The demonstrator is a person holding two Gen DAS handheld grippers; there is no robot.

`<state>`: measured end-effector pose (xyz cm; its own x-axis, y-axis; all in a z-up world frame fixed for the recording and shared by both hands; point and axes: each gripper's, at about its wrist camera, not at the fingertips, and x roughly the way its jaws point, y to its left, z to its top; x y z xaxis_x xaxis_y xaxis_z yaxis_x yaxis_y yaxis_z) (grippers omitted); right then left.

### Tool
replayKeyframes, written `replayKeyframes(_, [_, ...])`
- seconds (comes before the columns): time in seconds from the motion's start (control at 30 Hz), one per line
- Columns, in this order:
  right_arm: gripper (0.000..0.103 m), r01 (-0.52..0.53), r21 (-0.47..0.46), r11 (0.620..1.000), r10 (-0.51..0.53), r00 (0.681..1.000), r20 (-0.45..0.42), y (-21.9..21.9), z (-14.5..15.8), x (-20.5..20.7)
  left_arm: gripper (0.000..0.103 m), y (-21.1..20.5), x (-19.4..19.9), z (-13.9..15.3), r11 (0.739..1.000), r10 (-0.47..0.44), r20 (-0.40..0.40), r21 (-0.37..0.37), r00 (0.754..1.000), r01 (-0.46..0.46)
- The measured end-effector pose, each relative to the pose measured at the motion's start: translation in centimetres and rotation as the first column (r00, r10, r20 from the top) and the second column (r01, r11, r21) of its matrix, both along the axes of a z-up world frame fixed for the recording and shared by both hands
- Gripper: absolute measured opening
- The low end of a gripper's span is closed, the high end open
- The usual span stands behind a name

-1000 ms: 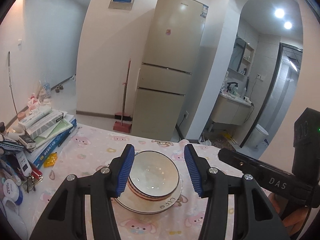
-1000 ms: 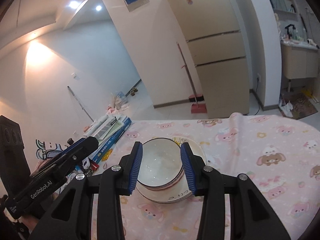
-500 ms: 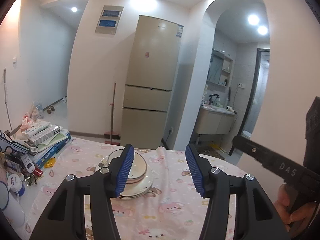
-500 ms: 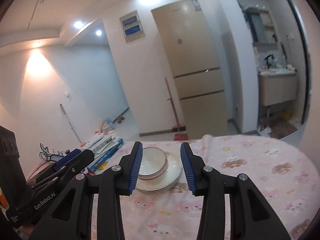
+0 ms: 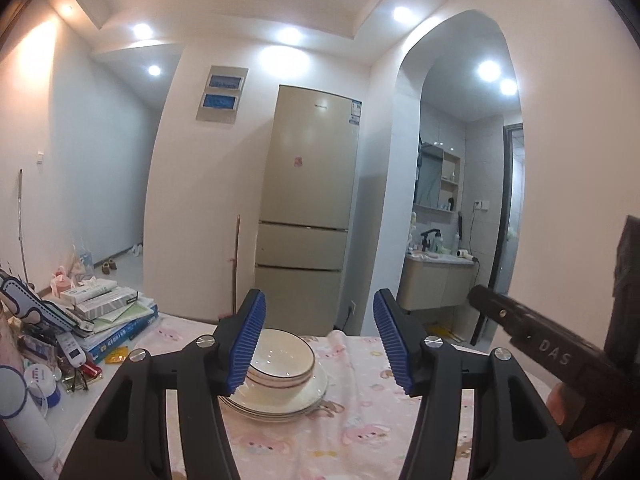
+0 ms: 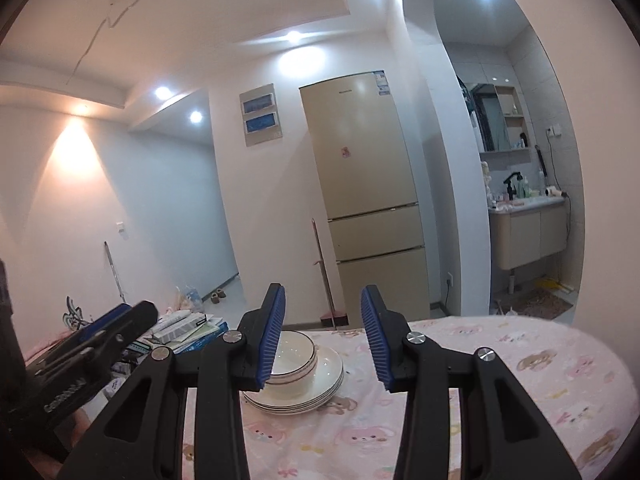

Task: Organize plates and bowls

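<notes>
White bowls with dark rims (image 5: pixel 282 364) sit nested on a stack of white plates (image 5: pixel 280 404), on a table with a pink cartoon-print cloth (image 5: pixel 360 432). My left gripper (image 5: pixel 318 344) points level at the stack from some way back, its jaws opening with nothing between the blue pads. In the right wrist view the same bowls (image 6: pixel 294 356) and plates (image 6: pixel 296 396) lie beyond my right gripper (image 6: pixel 324 336), which is open and holds nothing. Each gripper shows at the edge of the other's view, held in a hand.
Boxes and papers (image 5: pixel 108 312) are piled at the table's left edge, with small bottles and clutter (image 5: pixel 36 376) nearer. Behind the table stand a beige fridge (image 5: pixel 308 216), a broom (image 5: pixel 236 264) and an arched doorway to a bathroom vanity (image 5: pixel 436 276).
Both grippers have drawn back from the stacked dishes and tilted up toward level, so the stack looks smaller and farther. The left jaws have widened a little.
</notes>
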<state>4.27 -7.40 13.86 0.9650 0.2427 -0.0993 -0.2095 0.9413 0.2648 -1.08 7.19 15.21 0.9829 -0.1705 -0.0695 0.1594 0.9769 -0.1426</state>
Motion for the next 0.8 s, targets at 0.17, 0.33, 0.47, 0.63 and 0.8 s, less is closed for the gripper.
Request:
replayKeyframes(0.17, [0.042, 0.007, -0.027, 1.000, -0.006, 0.999, 0.049, 2.7, -3.5, 2.8, 0.061, 2.5, 2.2, -4.0, 0.999, 0.013, 0.081, 0.031, 0.997, -0.015])
replayKeyframes(0.33, [0.053, -0.047, -0.041, 0.998, 0.051, 0.993, 0.110, 5.0, -6.8, 5.0, 0.072, 4.1, 5.9, -7.8, 0.997, 0.019, 0.089, 0.077, 0.996, -0.026])
replayKeyframes(0.47, [0.065, -0.104, -0.119, 0.987, 0.121, 0.982, 0.143, 7.3, -8.4, 6.9, 0.076, 5.2, 8.1, -10.1, 0.997, -0.018, 0.097, 0.073, 0.995, 0.011])
replayKeyframes(0.63, [0.084, -0.042, -0.156, 0.987, 0.068, 0.984, 0.165, 7.9, -11.1, 8.9, 0.089, 6.5, 9.9, -13.0, 0.993, 0.025, 0.079, 0.114, 0.997, -0.034])
replayKeyframes(0.8, [0.094, -0.066, -0.062, 0.996, 0.069, 0.996, 0.059, 5.7, -12.9, 11.1, 0.103, 7.9, 10.6, -14.1, 0.998, 0.029, 0.043, 0.060, 0.999, -0.031])
